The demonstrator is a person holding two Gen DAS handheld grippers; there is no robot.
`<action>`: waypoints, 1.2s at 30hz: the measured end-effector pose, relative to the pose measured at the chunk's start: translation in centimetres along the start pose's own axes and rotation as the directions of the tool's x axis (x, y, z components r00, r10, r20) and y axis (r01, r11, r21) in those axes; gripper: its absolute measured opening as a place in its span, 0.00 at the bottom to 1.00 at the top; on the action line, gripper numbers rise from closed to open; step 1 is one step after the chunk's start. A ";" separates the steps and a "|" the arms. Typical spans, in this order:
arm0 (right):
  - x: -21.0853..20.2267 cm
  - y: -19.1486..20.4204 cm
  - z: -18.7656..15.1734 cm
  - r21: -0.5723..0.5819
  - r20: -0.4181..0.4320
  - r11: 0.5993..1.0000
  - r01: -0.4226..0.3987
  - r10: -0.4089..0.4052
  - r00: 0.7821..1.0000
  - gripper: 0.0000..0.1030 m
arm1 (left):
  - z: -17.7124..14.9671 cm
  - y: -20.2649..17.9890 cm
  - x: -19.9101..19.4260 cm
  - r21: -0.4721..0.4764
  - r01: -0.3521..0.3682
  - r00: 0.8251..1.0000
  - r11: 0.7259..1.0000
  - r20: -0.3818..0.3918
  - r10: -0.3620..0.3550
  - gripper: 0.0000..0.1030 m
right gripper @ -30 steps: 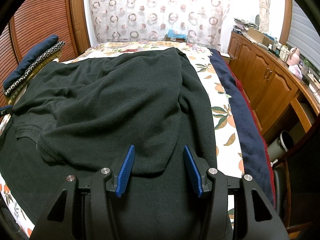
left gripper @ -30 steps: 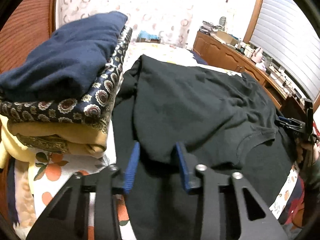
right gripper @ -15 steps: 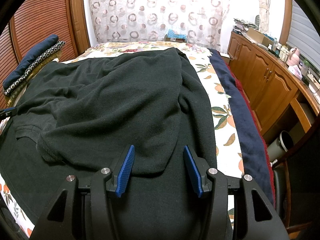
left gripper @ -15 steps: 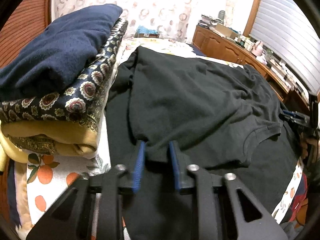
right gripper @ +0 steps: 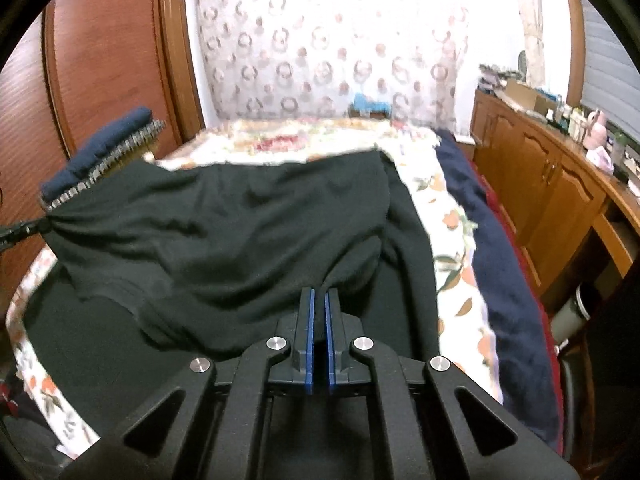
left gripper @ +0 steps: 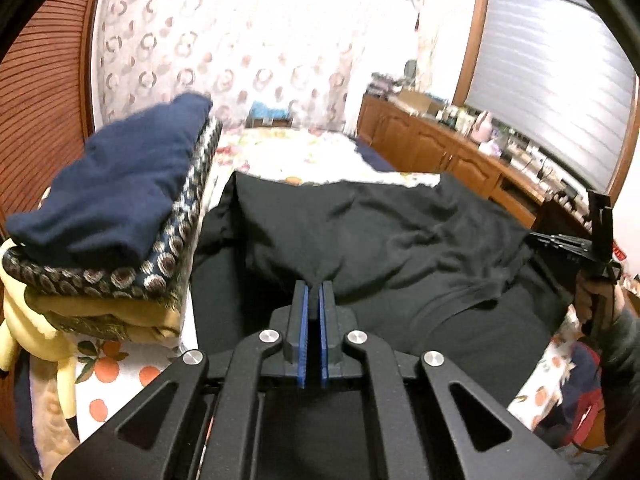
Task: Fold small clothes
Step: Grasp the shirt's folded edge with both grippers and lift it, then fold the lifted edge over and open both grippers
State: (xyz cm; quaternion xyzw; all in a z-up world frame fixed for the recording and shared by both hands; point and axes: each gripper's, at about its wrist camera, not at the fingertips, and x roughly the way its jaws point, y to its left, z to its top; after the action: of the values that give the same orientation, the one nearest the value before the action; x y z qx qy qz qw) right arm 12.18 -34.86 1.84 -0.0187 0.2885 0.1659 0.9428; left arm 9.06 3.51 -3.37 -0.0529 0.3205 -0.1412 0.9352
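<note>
A black garment (left gripper: 380, 236) lies folded over on the flower-print bed; it also shows in the right wrist view (right gripper: 240, 232). My left gripper (left gripper: 314, 286) is shut on the near edge of its upper layer and lifts it. My right gripper (right gripper: 319, 294) is shut on the same near edge at the other side, also lifted. The right gripper (left gripper: 560, 246) shows at the right in the left wrist view. The left gripper's tip (right gripper: 24, 230) shows at the left edge in the right wrist view.
A stack of folded clothes (left gripper: 116, 216) with a navy one on top sits on the bed at the left, also in the right wrist view (right gripper: 100, 152). Wooden cabinets (right gripper: 540, 184) run along the right of the bed. A patterned curtain (right gripper: 320, 52) hangs behind.
Both grippers closed on the garment's near edge and rose, pulling the upper layer up and toward me. One second ago both were open around the edge.
</note>
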 end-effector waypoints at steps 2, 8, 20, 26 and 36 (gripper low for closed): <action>-1.5 0.0 0.5 0.000 0.034 1.000 -0.007 0.007 0.999 0.04 | 0.1 -0.2 -1.3 -0.004 0.008 1.000 1.000 0.027 -0.008 0.05; -5.8 -0.2 0.4 -0.010 0.098 1.000 -0.001 0.002 0.995 0.04 | -0.4 -0.5 -3.6 -0.004 0.031 0.998 1.000 0.047 -0.031 0.05; -9.3 -0.6 -3.9 0.027 0.098 1.000 -0.007 0.005 0.995 0.04 | -4.4 -1.2 -5.1 -0.003 0.025 1.000 1.000 -0.011 -0.025 0.05; -7.3 -0.9 -5.7 0.063 0.016 0.998 -0.006 0.005 1.000 0.04 | -7.4 -0.1 -2.8 -0.042 0.007 0.996 0.999 -0.093 -0.010 0.05; -5.7 -0.3 -5.8 0.059 -0.068 0.998 0.023 -0.019 0.998 0.04 | -8.2 -0.7 -2.2 -0.047 -0.023 0.994 0.999 -0.111 0.017 0.05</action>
State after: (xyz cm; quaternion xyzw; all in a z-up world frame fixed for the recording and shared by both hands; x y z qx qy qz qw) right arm 4.72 -37.59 0.12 0.0011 0.3246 0.1467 0.9344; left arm 2.18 3.43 -8.45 -0.0643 0.3757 -0.1268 0.9157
